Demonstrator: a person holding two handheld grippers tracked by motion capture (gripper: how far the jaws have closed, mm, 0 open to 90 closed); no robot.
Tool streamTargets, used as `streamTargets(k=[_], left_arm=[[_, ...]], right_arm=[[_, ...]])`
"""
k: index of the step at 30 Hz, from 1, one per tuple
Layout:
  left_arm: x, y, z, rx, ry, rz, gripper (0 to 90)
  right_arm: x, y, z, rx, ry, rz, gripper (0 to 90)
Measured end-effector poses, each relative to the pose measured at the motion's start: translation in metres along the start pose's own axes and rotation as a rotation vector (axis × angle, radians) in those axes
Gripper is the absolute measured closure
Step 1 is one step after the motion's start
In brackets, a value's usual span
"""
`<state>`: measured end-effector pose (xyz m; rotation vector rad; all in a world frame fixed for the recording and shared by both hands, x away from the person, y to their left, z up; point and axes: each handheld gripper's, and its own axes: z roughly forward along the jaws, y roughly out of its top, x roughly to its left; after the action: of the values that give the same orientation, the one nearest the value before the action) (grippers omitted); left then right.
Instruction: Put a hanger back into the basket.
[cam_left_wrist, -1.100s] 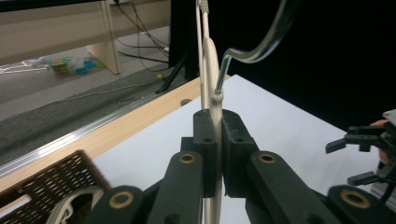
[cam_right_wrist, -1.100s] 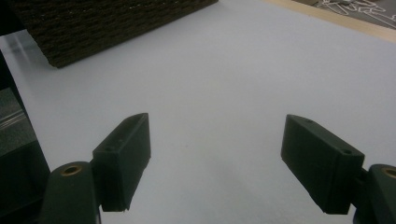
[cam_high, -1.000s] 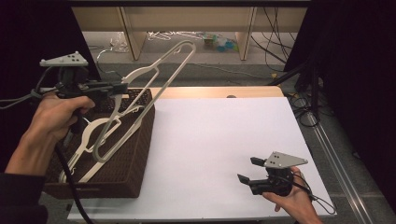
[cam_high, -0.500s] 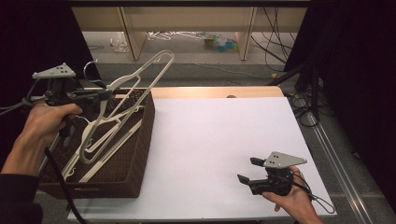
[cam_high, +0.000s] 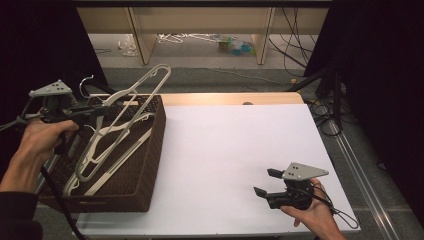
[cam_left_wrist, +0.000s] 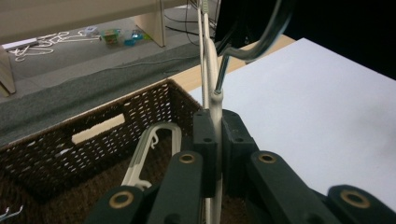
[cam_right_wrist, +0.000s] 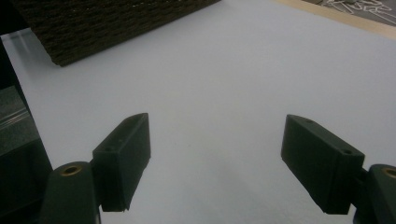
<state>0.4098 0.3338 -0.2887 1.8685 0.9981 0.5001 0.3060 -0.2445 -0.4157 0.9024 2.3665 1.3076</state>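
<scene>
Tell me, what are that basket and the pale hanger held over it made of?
The basket looks like dark brown woven wicker or rattan: an open lattice weave shows on its walls. The hanger seems to be smooth, matte off-white plastic with a shiny metal hook; painted wood cannot be ruled out.

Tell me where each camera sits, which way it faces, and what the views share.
High view: above the person's side, looking forward and down on the white table; both forearms, left gripper, right gripper.
Left gripper view: on that gripper, looking along shut jaws clamping a white hanger over the wicker basket.
Right gripper view: looks along open jaws across the table.
Shared: basket and table.
</scene>
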Motion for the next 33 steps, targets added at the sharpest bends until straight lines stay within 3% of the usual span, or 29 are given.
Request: streamTargets(k=[8,18,22,27,33], left_arm=[[0.007,-0.016,0.000,0.030,0.012,0.015,85.7],[0.014,-0.033,-0.002,0.059,0.024,-0.019,85.7],[0.018,-0.041,-0.001,0.100,0.034,-0.018,85.7],[0.023,-0.051,0.003,0.125,0.035,-0.046,85.7],[0.024,-0.060,0.007,0.169,0.024,-0.040,85.6]], right_arm=[[0.001,0.000,0.000,-0.009,0.005,-0.003,24.9],[-0.001,-0.002,0.002,0.011,0.010,-0.001,25.0],[0.000,-0.002,0.002,0.015,0.014,0.004,25.0],[-0.002,-0.002,0.002,0.009,0.004,-0.002,25.1],[-0.002,-0.003,0.003,0.017,0.007,-0.004,25.2]])
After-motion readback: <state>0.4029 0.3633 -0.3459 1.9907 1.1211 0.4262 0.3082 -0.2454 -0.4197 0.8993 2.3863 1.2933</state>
